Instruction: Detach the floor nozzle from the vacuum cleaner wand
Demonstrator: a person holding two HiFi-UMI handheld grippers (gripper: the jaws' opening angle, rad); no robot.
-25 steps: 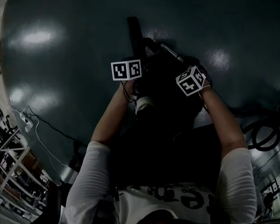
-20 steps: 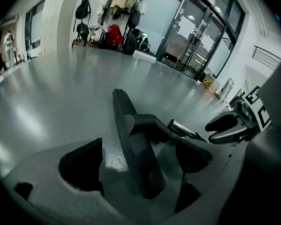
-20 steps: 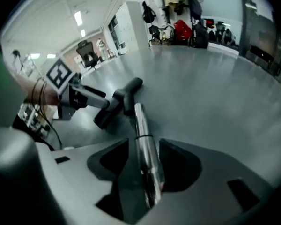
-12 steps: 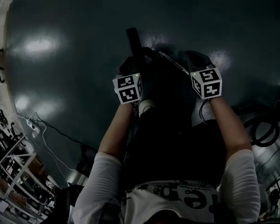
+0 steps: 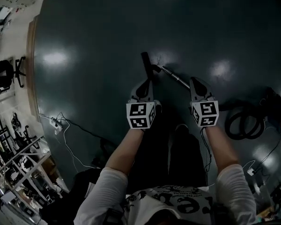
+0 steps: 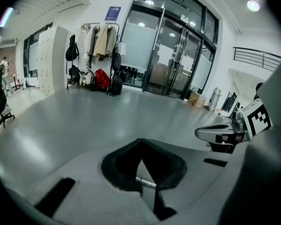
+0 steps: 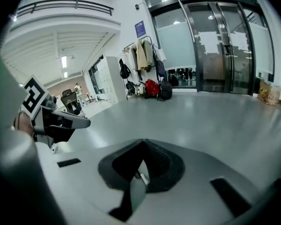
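Floor nozzle (image 5: pixel 146 64): it is lying on the dark floor (image 5: pixel 93 41) as a black bar, just ahead of both grippers in the head view and well below them.
Wand (image 5: pixel 174 77): this silver tube is running from the nozzle toward the right. The two are seeming to meet at one end, but the joint is too small and dark to tell whether it is locked or parted.
Left gripper (image 5: pixel 144 86): it is hanging high above the nozzle, jaws clenched together with nothing between them.
Right gripper (image 5: pixel 195 84): it is hovering above the wand's far end, also clenched and empty.
Step in hand: by my judgement neither tool is working on the vacuum at this moment.
Doing it well: the jaws are needing to open first. Then one gripper should be pinning the wand close to the joint while the other is pulling the nozzle straight along the tube, not sideways.
Risk: the smooth tube is likely rolling or slipping under a loose pinch.
Around: a coiled hose (image 5: pixel 243 121) is lying at the right, well apart.
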